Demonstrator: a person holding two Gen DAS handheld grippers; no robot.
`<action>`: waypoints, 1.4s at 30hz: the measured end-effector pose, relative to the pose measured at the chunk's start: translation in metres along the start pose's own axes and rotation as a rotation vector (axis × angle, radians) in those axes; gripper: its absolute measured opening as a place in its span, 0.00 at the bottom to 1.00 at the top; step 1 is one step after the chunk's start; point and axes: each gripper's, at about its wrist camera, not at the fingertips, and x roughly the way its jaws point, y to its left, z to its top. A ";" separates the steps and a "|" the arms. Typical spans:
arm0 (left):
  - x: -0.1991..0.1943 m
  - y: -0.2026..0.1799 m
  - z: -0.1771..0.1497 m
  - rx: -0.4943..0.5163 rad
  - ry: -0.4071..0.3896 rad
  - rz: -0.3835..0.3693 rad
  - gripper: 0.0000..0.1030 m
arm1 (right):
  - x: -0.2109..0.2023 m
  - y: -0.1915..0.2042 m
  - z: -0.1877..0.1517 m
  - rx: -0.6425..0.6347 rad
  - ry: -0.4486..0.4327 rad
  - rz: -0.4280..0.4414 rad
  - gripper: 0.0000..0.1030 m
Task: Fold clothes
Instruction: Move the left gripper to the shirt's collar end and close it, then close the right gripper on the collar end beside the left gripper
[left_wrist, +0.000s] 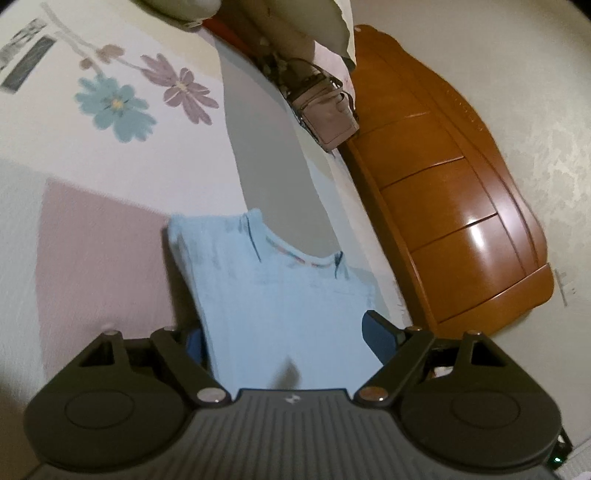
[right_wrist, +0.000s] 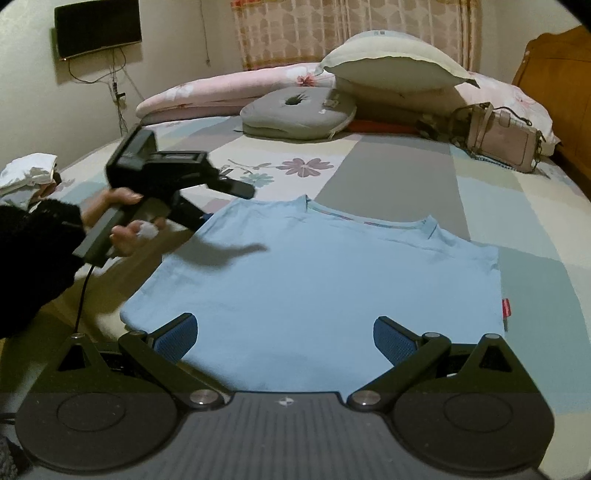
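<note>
A light blue T-shirt (right_wrist: 314, 280) lies spread flat on the bed (right_wrist: 535, 258), neckline turned away from the right gripper (right_wrist: 285, 338) and a small red tag (right_wrist: 505, 308) showing at the side seam, just beyond and to the right of that gripper's right-hand finger. The right gripper's blue-padded fingers (right_wrist: 177, 338) stand wide apart above the near hem, with shirt fabric seen between them but neither pad pressing on it, so it holds nothing. The left gripper (left_wrist: 286, 338) has its fingers (left_wrist: 380, 334) wide too; in its own view the shirt (left_wrist: 273, 295) fills the gap between them and hides most of the left-hand pad, yet the pads do not look closed on the cloth. In the right wrist view this gripper (right_wrist: 205, 218) sits at the shirt's far left shoulder corner, carried by a hand (right_wrist: 125, 221) coming out of a dark fuzzy sleeve (right_wrist: 33, 254), and its shadow falls across the fabric. Beyond the fingers, the bedcover shows a flower print (right_wrist: 304, 165). Further on lie a grey round cushion (right_wrist: 295, 114), a cream pillow (right_wrist: 391, 70) on pink floral bedding (right_wrist: 236, 88), and a pale pink handbag (right_wrist: 502, 138) to the far right by the wooden headboard (right_wrist: 557, 74). A white garment (right_wrist: 27, 171) rests at the far left.
</note>
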 end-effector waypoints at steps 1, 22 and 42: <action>0.003 -0.001 0.003 0.016 0.007 0.013 0.76 | 0.001 0.001 0.001 0.004 -0.001 0.006 1.00; 0.003 0.003 -0.005 0.152 -0.039 0.198 0.10 | 0.081 0.161 -0.015 -0.720 0.137 -0.191 1.00; 0.001 0.005 -0.004 0.105 -0.036 0.196 0.10 | 0.122 0.224 -0.053 -1.113 0.034 -0.575 0.99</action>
